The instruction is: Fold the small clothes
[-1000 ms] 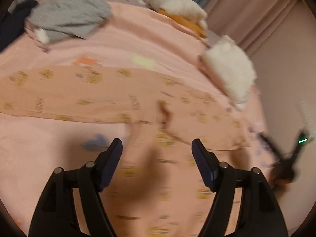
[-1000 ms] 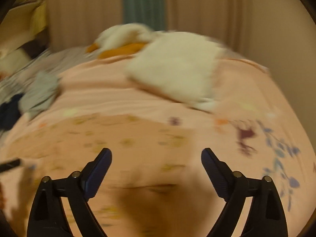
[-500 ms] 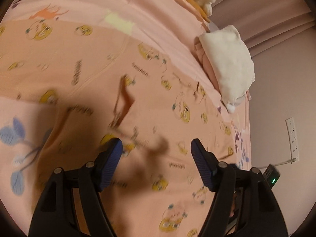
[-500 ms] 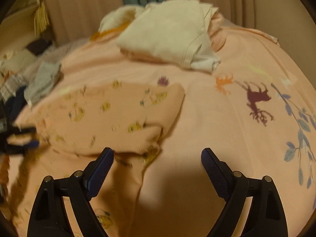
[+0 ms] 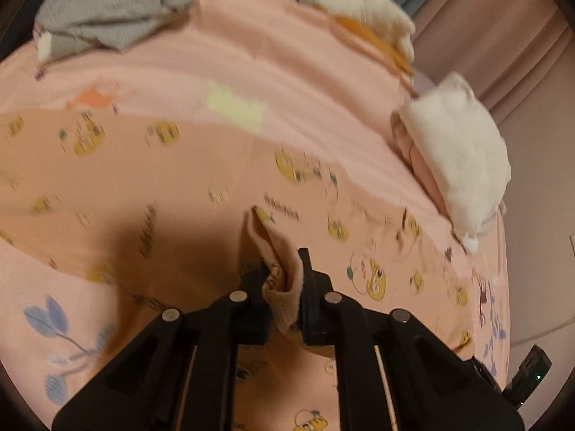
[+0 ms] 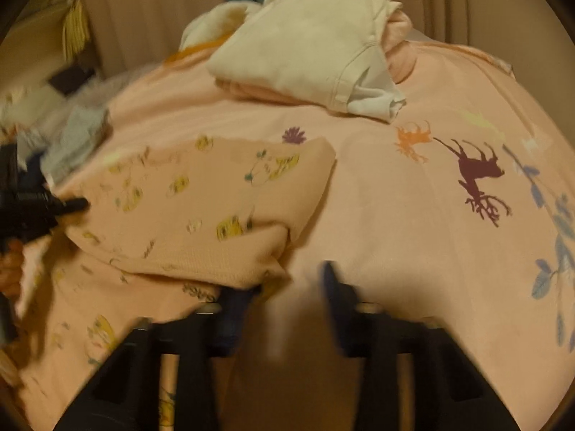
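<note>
A peach garment with yellow cartoon prints [image 5: 151,186] lies spread on the pink bed sheet [image 5: 251,57]. My left gripper [image 5: 284,269] is shut on a pinched fold of this garment near its lower edge. In the right wrist view the same garment [image 6: 201,208] lies partly folded over itself. My right gripper [image 6: 287,287] is partly closed and blurred, at the garment's near corner. Its left finger lies under the cloth edge; whether it grips is unclear. The left gripper [image 6: 43,208] shows at the left edge there.
A folded stack of white and pink clothes [image 5: 463,158] sits at the right of the bed [image 6: 316,46]. A grey garment [image 5: 111,10] lies at the far left. A white and orange plush toy [image 5: 359,21] lies at the back. Curtains hang behind.
My left gripper has shut on a fold of the peach garment. My right gripper's jaws have narrowed and moved left to the garment's near corner.
</note>
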`<state>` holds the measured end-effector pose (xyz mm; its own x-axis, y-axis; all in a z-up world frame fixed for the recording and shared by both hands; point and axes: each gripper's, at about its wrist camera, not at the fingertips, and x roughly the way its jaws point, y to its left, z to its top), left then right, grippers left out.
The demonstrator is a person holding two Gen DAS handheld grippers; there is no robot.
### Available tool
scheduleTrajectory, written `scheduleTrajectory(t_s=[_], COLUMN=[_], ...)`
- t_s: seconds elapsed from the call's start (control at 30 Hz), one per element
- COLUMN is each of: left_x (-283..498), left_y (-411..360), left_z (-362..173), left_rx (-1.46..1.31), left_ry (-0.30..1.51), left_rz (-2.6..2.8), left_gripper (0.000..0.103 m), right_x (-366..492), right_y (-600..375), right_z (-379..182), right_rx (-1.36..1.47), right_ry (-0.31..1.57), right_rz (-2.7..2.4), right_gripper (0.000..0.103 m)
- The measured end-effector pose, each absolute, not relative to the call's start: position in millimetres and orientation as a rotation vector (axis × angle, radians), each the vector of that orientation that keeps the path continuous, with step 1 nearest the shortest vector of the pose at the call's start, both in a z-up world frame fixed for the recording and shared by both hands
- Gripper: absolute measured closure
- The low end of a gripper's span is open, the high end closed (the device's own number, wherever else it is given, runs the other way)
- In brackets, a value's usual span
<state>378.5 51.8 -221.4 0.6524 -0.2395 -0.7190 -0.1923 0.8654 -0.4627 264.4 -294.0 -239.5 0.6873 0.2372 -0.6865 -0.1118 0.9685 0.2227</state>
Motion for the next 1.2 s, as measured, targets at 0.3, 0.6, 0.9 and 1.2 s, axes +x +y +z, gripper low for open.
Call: scheduleTrajectory(t_s=[0.3, 0.6, 0.9, 1.2], left_x=[386.6, 374.0, 328.9, 239.8], left_y=[93.3, 166.4, 229.4, 360.4], left_z=[-199.9, -232.5, -193.4, -236.8], left_rx=[-0.495, -0.606, -0.615, -0.916], left_ry=[0.735, 0.825, 0.823, 0.858], left_rz=[0.107, 0.219, 0.353, 0.636], left_gripper=[0.093, 0.093, 0.031, 0.025], right_x=[268.7, 266.4, 250.2, 259.2], right_y=[-280.4, -295.1, -302.9, -303.3], right_z=[-244.1, -244.6, -229.1, -238.5], right_rx=[0.129, 0.224, 0.33, 0.35], right_ry=[0.814, 0.834, 0.756, 0.831], right_rz=[0.211, 0.322, 0.496, 0.439], right_gripper=[0.078, 0.063, 0.028, 0.027])
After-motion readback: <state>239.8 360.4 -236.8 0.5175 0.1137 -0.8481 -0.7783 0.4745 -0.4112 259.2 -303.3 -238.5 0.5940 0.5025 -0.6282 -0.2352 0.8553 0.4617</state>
